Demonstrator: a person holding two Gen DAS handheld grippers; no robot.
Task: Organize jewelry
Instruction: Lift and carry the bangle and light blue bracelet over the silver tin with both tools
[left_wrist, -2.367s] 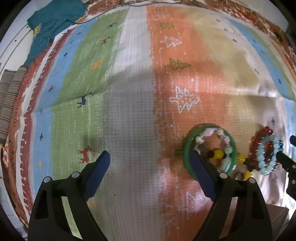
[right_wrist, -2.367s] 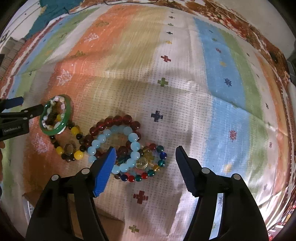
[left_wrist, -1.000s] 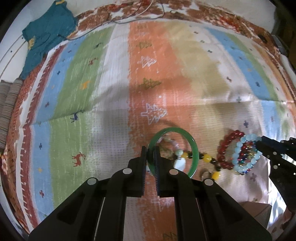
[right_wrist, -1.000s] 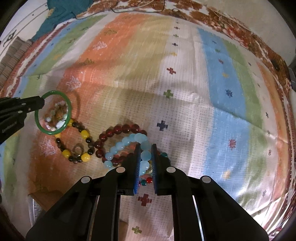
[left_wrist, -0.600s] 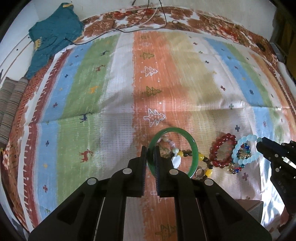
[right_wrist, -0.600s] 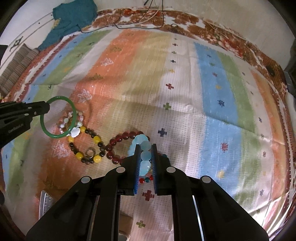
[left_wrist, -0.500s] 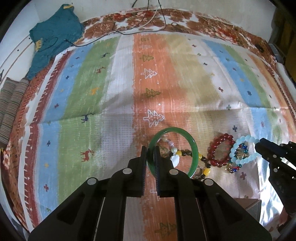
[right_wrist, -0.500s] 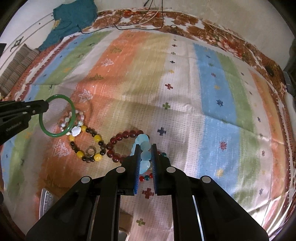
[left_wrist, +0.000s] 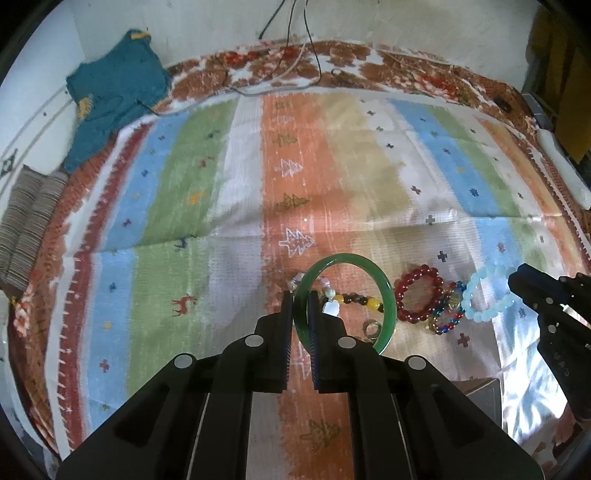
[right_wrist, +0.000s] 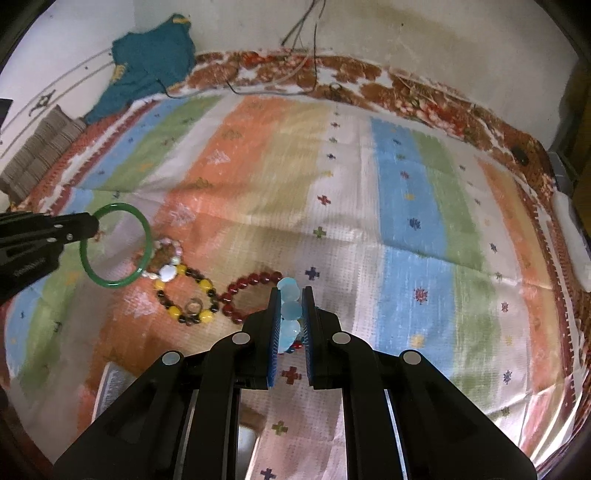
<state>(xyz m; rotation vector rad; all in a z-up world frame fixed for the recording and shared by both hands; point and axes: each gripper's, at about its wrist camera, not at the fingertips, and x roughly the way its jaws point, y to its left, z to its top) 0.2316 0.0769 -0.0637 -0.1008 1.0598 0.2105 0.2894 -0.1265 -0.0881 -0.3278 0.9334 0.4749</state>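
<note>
My left gripper (left_wrist: 300, 299) is shut on a green bangle (left_wrist: 384, 291) and holds it up above the striped cloth; it also shows in the right wrist view (right_wrist: 146, 236). My right gripper (right_wrist: 290, 295) is shut on a pale blue bead bracelet (right_wrist: 289, 308), seen lifted in the left wrist view (left_wrist: 480, 295). On the cloth lie a dark red bead bracelet (left_wrist: 419, 293), a multicolour bead bracelet (left_wrist: 445, 317), a yellow and brown bead bracelet (right_wrist: 186, 299) with a ring (right_wrist: 194, 306), and a pale shell bracelet (right_wrist: 168, 258).
The striped cloth (left_wrist: 240, 206) covers a bed. A teal garment (left_wrist: 110, 96) and cables (left_wrist: 295, 48) lie at the far edge, folded striped fabric (left_wrist: 26, 221) at the left. A box edge (right_wrist: 110, 387) shows near me.
Both grippers closed on their bracelets and have lifted them off the cloth. Both cameras have risen and pulled back, and the remaining jewelry looks smaller.
</note>
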